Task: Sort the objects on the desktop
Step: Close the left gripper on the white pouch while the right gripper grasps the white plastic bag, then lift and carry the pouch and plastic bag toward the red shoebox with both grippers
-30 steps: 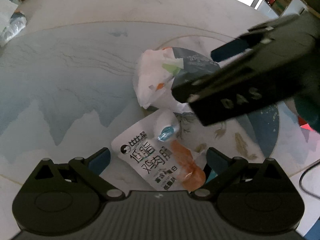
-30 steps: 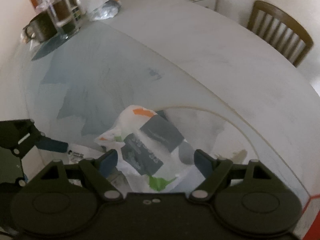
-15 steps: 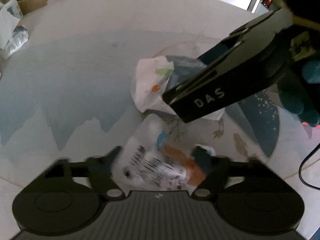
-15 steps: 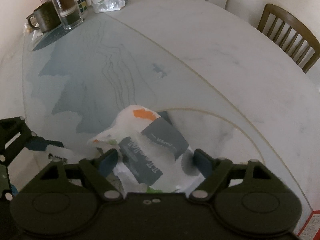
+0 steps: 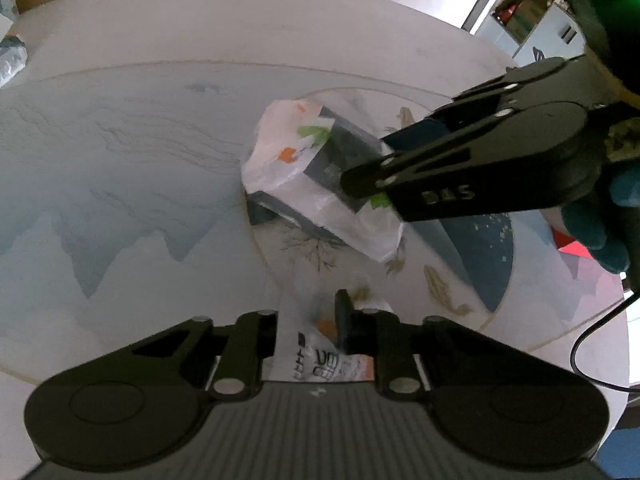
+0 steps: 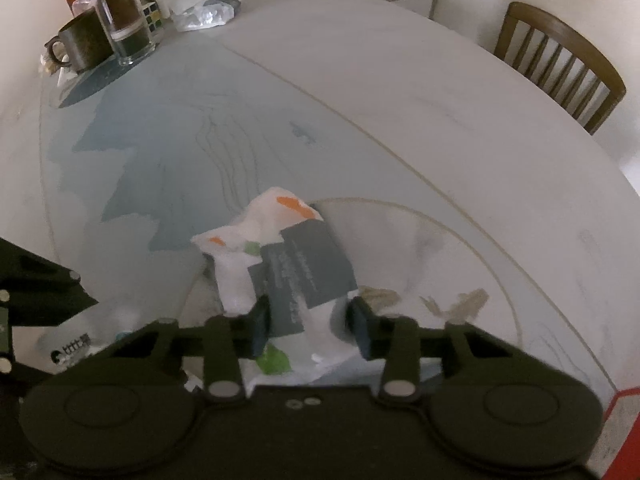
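A white snack pouch (image 5: 320, 364) with black print and an orange patch sits between the fingers of my left gripper (image 5: 306, 318), which is shut on it low over the printed mat. The same pouch (image 6: 76, 344) shows beside the left gripper (image 6: 40, 292) in the right wrist view. Just beyond lies a crumpled white packet with a dark grey label (image 5: 288, 168). My right gripper (image 6: 310, 328) straddles the packet's (image 6: 304, 264) near end. Its jaws are closing and the pads press its sides. In the left wrist view the right gripper (image 5: 364, 178) comes in from the right, and the packet's gripped end is tilted up.
A glass jar (image 6: 124, 20), a dark mug (image 6: 80, 44) and crumpled plastic (image 6: 200, 8) stand at the table's far left. A wooden chair (image 6: 560, 68) is behind the round table (image 6: 440, 80). A black cable (image 5: 592, 344) runs along the right, near a gloved hand (image 5: 616, 216).
The left jaws went from wide open to shut on the pouch, which has crumpled and shifted. The right jaws narrowed onto the packet, which now tilts up.
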A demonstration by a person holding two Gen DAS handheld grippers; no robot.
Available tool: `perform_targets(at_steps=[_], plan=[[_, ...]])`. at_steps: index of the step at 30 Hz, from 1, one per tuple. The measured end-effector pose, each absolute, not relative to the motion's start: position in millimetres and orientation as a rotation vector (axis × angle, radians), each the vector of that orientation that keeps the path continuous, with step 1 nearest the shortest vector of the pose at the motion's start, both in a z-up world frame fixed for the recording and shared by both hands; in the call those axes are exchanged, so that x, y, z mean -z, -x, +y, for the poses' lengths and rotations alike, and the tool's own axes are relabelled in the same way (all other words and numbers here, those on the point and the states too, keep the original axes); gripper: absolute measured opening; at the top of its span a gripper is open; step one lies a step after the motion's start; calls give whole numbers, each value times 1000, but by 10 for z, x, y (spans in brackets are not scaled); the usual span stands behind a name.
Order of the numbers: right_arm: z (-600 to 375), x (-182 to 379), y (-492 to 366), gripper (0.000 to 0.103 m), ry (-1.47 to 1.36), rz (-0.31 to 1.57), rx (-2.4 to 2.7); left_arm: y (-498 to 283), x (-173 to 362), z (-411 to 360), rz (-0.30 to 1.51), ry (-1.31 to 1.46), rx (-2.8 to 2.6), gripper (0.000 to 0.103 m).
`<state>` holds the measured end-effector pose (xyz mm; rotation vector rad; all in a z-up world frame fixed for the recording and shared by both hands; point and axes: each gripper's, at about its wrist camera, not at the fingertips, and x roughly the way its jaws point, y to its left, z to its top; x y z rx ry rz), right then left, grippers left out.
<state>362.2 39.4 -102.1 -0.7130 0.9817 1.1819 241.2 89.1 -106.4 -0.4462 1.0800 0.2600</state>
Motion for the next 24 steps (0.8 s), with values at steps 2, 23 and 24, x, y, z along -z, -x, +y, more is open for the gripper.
perform_targets(at_steps=[2,23,24], plan=[[350,996,-3618,34,702,979,-1176,-2385,1072,912,1083,458,-257,15],[-504,563,-3453,29,522,1005,-1044,-2297,811,864,1050,491,-202,11],[-556,551,-3438,29,517,1009,-1034,-2300,788,856,1047,490,-196,11]])
